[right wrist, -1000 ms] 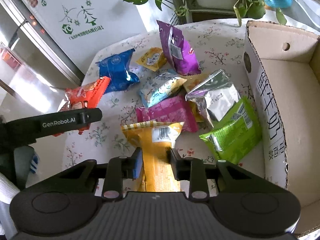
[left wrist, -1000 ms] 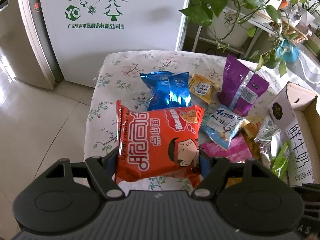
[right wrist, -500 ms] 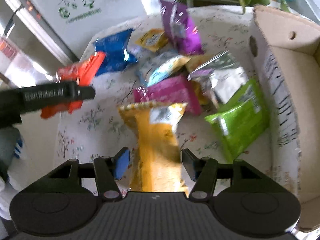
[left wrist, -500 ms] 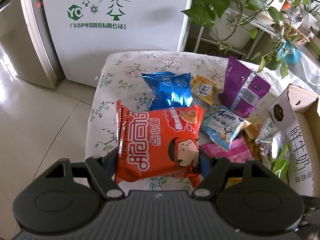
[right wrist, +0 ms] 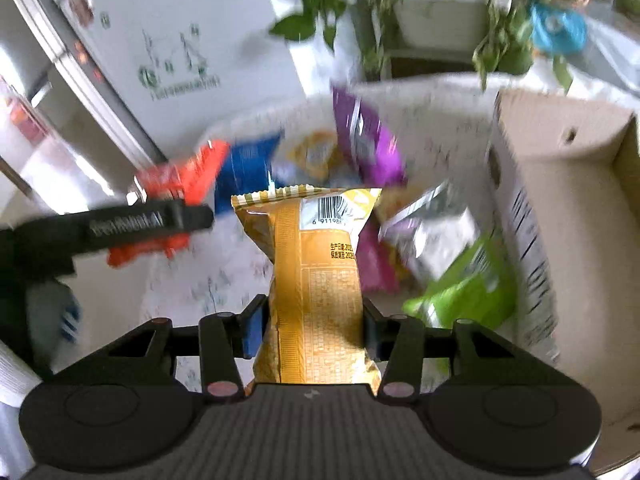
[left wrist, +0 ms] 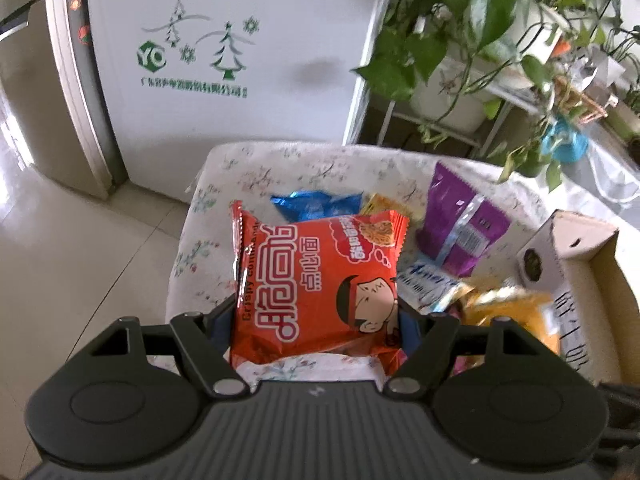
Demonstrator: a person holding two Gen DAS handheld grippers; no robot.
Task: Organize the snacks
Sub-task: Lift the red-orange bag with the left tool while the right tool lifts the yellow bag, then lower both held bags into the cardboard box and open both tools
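My left gripper (left wrist: 316, 316) is shut on a red noodle snack pack (left wrist: 320, 280) and holds it above the near end of the floral table (left wrist: 280, 168). In the right wrist view the same red pack (right wrist: 188, 176) shows at the left. The jaws of my right gripper (right wrist: 312, 328) are closing, and both pads press the sides of a yellow snack pack (right wrist: 316, 280), which hangs upright above the table. An open cardboard box (right wrist: 520, 220) stands at the right, also visible in the left wrist view as the box (left wrist: 544, 256).
Loose on the cloth lie a purple pack (right wrist: 368, 140), a blue pack (right wrist: 248, 168), a silver pack (right wrist: 436, 236), a green pack (right wrist: 468, 292) and a magenta pack (right wrist: 372, 264). A white fridge (left wrist: 240, 60) and potted plants (left wrist: 460, 20) stand beyond the table.
My right gripper let its jaws out around the yellow pack, then took it again lower down and lifted it. The left gripper kept its hold on the red pack.
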